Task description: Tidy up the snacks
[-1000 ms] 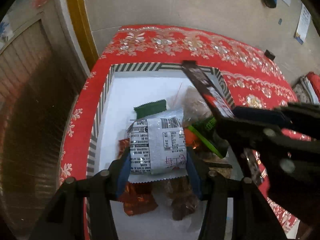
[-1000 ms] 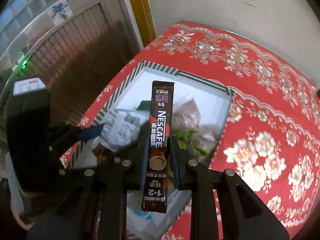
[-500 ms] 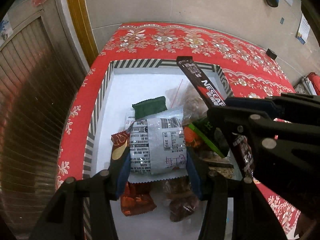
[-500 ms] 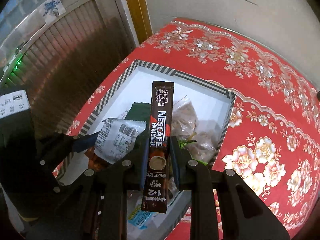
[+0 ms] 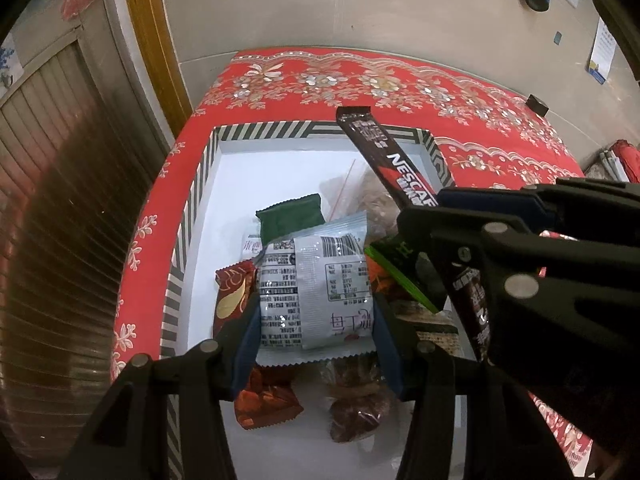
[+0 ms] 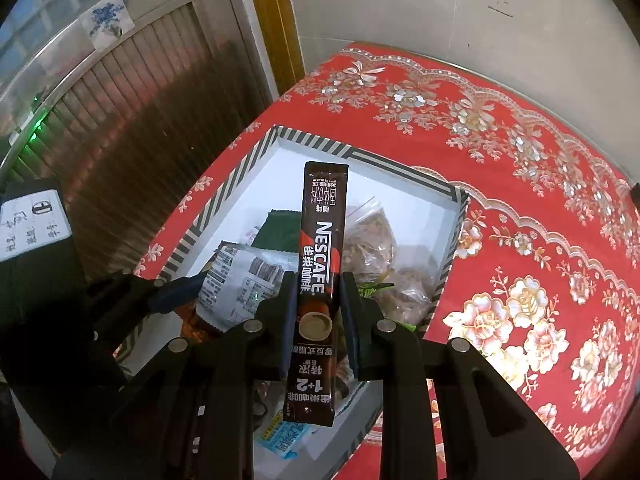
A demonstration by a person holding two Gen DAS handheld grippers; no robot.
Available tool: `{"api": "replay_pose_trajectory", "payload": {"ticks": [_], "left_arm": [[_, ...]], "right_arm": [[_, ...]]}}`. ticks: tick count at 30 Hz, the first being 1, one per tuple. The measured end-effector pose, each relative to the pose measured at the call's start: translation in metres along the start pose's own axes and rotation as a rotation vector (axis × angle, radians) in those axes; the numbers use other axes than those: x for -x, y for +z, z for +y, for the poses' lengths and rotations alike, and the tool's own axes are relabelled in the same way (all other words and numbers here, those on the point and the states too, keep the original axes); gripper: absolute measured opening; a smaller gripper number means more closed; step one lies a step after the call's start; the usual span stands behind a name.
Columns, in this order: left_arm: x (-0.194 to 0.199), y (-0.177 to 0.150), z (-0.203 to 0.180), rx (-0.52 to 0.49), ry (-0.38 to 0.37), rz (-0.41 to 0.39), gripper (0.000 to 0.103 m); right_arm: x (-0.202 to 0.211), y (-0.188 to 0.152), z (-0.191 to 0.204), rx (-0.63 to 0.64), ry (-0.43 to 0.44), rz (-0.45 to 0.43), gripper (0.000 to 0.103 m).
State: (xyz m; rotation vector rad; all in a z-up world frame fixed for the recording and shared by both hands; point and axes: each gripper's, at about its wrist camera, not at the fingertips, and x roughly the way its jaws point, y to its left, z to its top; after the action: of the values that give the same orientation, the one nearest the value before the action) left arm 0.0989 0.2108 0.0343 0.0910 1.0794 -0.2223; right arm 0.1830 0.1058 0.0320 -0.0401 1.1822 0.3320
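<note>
Right wrist view: my right jaws (image 6: 318,316) pinch the coffee stick (image 6: 320,280) at mid-length above the striped box (image 6: 452,264); it's light, slim and bendy. My left jaws (image 5: 316,320) clamp the silver snack packet (image 5: 316,288) by its sides; it's soft, crinkly and slippery, so I hold it low.

Right gripper (image 5: 436,216) with coffee stick (image 5: 386,160) sits lower across the left wrist view than a second ago. Red snack packet (image 5: 232,292) now exposed beside silver packet (image 5: 316,292); box (image 6: 456,248) framed further off.
</note>
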Motion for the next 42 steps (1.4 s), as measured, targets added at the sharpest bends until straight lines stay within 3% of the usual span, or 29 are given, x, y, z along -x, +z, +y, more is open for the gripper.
{"api": "replay_pose_trajectory", "payload": {"ticks": [12, 14, 16, 21, 29, 36, 39, 42], "left_arm": [[0.004, -0.002, -0.001, 0.004, -0.019, 0.006, 0.060], [0.006, -0.002, -0.002, 0.002, -0.020, 0.004, 0.068], [0.007, -0.003, -0.004, 0.005, -0.015, 0.000, 0.087], [0.008, -0.006, -0.007, 0.017, 0.011, 0.008, 0.103], [0.009, -0.015, -0.009, 0.075, 0.068, 0.039, 0.103], [0.042, -0.022, -0.028, 0.099, 0.080, -0.074, 0.103], [0.064, -0.027, -0.040, 0.102, 0.174, -0.158, 0.103], [0.069, -0.028, -0.042, 0.156, 0.203, -0.150, 0.103]], "right_arm": [[0.003, -0.003, -0.001, -0.022, -0.009, -0.001, 0.024], [0.005, -0.004, -0.002, -0.031, -0.008, -0.006, 0.024], [0.009, -0.006, -0.007, -0.055, -0.010, -0.015, 0.024], [0.028, -0.015, -0.022, -0.108, -0.025, -0.053, 0.024], [0.059, -0.059, -0.055, -0.164, -0.031, -0.094, 0.024], [0.080, -0.100, -0.054, -0.055, -0.018, -0.096, 0.024], [0.095, -0.112, -0.047, 0.031, -0.012, -0.126, 0.024], [0.107, -0.118, -0.048, 0.075, 0.013, -0.149, 0.024]]}}
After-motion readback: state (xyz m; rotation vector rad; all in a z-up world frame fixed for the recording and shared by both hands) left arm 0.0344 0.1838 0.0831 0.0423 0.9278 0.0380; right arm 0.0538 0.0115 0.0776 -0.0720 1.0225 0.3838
